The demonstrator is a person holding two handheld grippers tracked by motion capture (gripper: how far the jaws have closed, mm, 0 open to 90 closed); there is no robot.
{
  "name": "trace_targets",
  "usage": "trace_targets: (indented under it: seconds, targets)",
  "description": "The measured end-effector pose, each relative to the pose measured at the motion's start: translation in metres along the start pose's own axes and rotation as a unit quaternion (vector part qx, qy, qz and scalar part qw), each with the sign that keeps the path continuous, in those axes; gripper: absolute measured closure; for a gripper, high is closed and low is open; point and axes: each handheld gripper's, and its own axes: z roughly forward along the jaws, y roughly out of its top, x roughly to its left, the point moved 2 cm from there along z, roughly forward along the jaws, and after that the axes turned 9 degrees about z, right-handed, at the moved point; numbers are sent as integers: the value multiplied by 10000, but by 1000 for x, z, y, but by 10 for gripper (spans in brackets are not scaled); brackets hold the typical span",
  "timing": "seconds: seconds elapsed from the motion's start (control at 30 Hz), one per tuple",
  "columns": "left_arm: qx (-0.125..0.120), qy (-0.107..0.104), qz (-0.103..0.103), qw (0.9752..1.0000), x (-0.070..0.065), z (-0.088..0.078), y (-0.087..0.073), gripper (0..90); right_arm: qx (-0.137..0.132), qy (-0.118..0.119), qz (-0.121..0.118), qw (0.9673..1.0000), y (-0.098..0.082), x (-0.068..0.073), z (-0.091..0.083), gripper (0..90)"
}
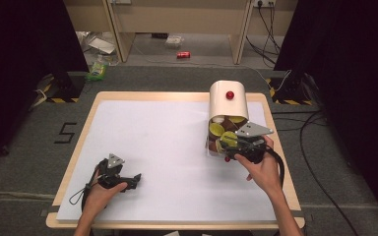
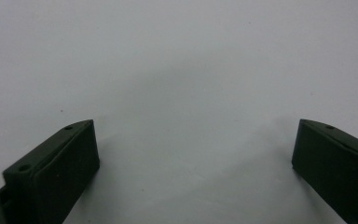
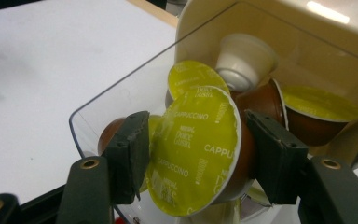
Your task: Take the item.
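Note:
A white capsule holder (image 1: pixel 228 101) with a red knob (image 1: pixel 230 95) stands at the table's far right, and its clear front bin (image 3: pixel 121 98) holds several coffee capsules. My right gripper (image 3: pixel 196 140) reaches into that bin and is shut on a brown capsule with a yellow-green "Cappuccino" lid (image 3: pixel 193 158). One pad presses on each side of it. In the high view, the right gripper (image 1: pixel 231 146) sits at the bin's mouth. A white capsule (image 3: pixel 242 60) and another brown one (image 3: pixel 317 112) lie behind. My left gripper (image 1: pixel 136 178) rests open on the white sheet with nothing between its jaws (image 2: pixel 196 140).
A large white sheet (image 1: pixel 167 147) covers the wooden table (image 1: pixel 74 162). Beyond the far edge, the floor holds a red can (image 1: pixel 183 55), some packaging (image 1: pixel 98 69) and cables (image 1: pixel 315 128). Black curtains hang on both sides.

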Motion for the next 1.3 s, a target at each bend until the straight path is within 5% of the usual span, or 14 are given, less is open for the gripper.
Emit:
trace_targets:
  seconds: [1.3]
  targets:
    - [-3, -2, -3, 10000, 0, 0, 0, 1, -408, 31, 342, 9986, 0, -21, -41, 423]
